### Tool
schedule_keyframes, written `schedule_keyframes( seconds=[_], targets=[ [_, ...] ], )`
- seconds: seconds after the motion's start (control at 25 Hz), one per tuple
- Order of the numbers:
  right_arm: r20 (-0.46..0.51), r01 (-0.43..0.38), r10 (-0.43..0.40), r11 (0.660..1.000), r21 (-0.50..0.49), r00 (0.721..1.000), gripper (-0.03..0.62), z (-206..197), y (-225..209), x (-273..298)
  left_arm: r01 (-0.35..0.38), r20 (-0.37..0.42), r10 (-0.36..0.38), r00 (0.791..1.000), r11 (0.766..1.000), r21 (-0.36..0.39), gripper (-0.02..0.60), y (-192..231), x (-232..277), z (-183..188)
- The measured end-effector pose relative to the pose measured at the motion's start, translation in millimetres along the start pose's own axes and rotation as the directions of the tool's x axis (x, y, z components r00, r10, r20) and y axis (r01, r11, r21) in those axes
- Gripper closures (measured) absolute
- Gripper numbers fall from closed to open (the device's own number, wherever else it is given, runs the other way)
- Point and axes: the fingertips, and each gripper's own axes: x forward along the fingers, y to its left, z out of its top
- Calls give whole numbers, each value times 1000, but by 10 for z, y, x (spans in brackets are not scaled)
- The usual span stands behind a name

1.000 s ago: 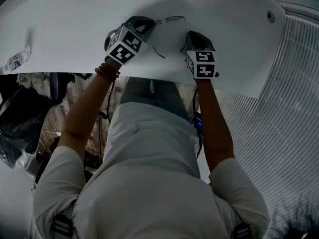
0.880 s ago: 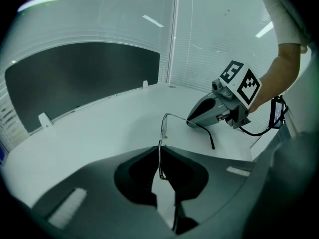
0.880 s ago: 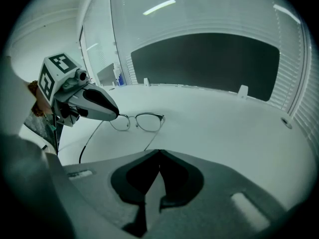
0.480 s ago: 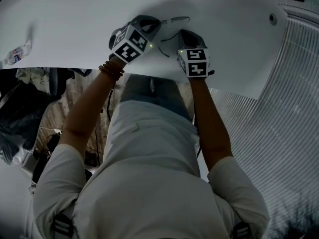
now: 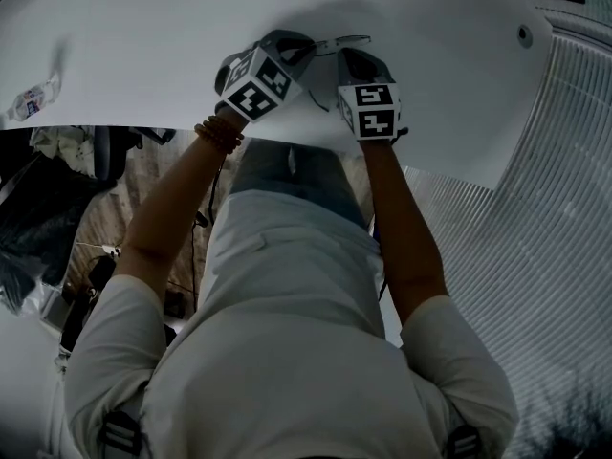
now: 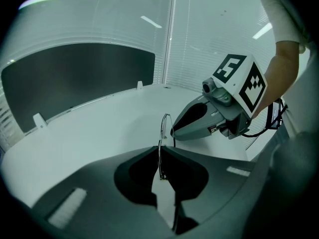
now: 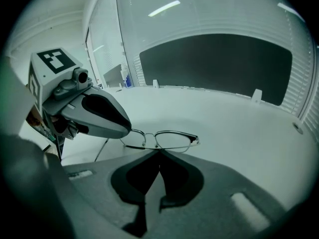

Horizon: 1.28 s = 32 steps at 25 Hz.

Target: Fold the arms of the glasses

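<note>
Left gripper view shows the left gripper [image 6: 159, 151] clenched on the glasses [image 7: 172, 140]. The right gripper [image 7: 159, 152], closed and empty, could twist the thin frame by pushing hard.

from the head view the glasses [image 5: 344, 39] show only as a sliver of rim between the claws; the rest lies under the left claw [image 5: 304, 48] and right claw [image 5: 346, 57]. looking along the right claw, one end of the frame disappears behind the left claw. edge-on in the left claw, the lenses can't be made out. a small object [image 5: 29, 101] far out beyond the left claw is too small to name.
</note>
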Motion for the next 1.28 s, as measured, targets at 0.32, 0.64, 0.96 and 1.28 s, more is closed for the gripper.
schedule_keyframes(
  seconds=[0.32, 0.64, 0.96, 1.28],
  targets=[
    [-9, 3, -3, 1000, -14, 1000, 592, -15, 15, -75, -8, -2, 8, 1000, 1000, 3, 561, -2, -11, -10],
    [15, -29, 30, 998, -47, 999, 571, -81, 129, -597, -17, -12, 17, 1000, 1000, 19, 562, -15, 0, -29],
    [-48, -207, 202, 962, -177, 978, 503, -366, 1026, -720, -23, -21, 23, 1000, 999, 23, 562, 4, 8, -33],
    [-74, -176, 161, 941, -289, 984, 488, -474, 1144, -456, -25, -22, 25, 999, 999, 27, 561, 37, 27, -36]
  ],
)
